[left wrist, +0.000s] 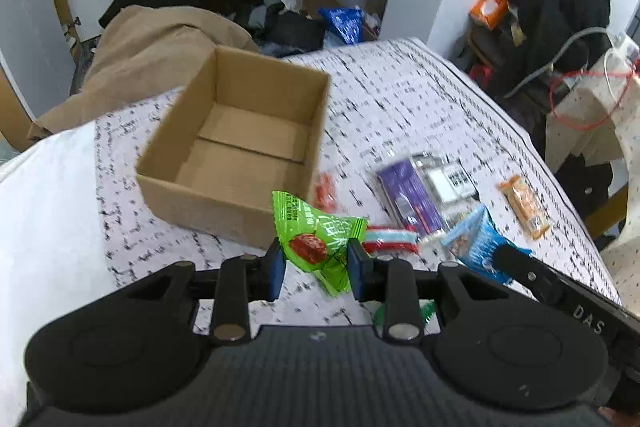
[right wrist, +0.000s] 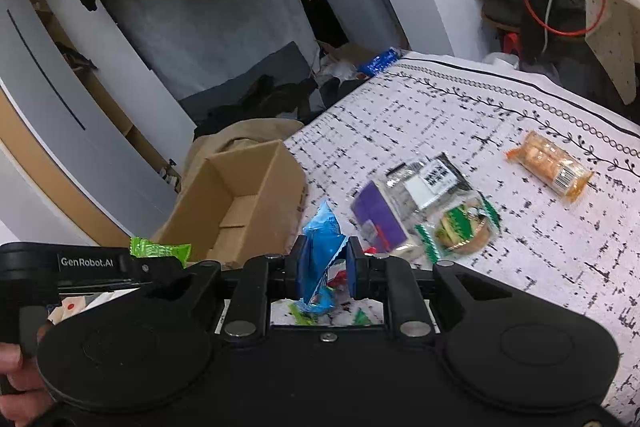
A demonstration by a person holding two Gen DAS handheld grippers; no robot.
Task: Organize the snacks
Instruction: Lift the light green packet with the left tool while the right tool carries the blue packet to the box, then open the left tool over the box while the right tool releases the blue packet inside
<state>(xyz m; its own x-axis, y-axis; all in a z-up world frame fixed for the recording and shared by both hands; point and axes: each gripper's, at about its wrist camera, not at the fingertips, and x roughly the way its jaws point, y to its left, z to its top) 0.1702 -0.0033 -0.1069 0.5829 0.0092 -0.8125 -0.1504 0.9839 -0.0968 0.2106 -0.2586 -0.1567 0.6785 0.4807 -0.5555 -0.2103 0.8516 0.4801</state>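
My left gripper (left wrist: 316, 263) is shut on a green snack packet (left wrist: 316, 239) and holds it just in front of an open, empty cardboard box (left wrist: 240, 147). My right gripper (right wrist: 325, 267) is shut on a blue snack packet (right wrist: 320, 251), right of the box (right wrist: 236, 203). The blue packet (left wrist: 476, 239) also shows in the left wrist view. A purple and clear packet (right wrist: 400, 203), a green-trimmed biscuit packet (right wrist: 460, 231) and an orange packet (right wrist: 552, 167) lie on the patterned cloth (right wrist: 540, 259).
A small red packet (left wrist: 325, 191) lies beside the box, and a red and blue wrapper (left wrist: 390, 241) in front of it. A beige cloth (left wrist: 152, 55) and dark clothes lie behind the table. A chair with black clothing and cables (left wrist: 568, 27) stands at the right.
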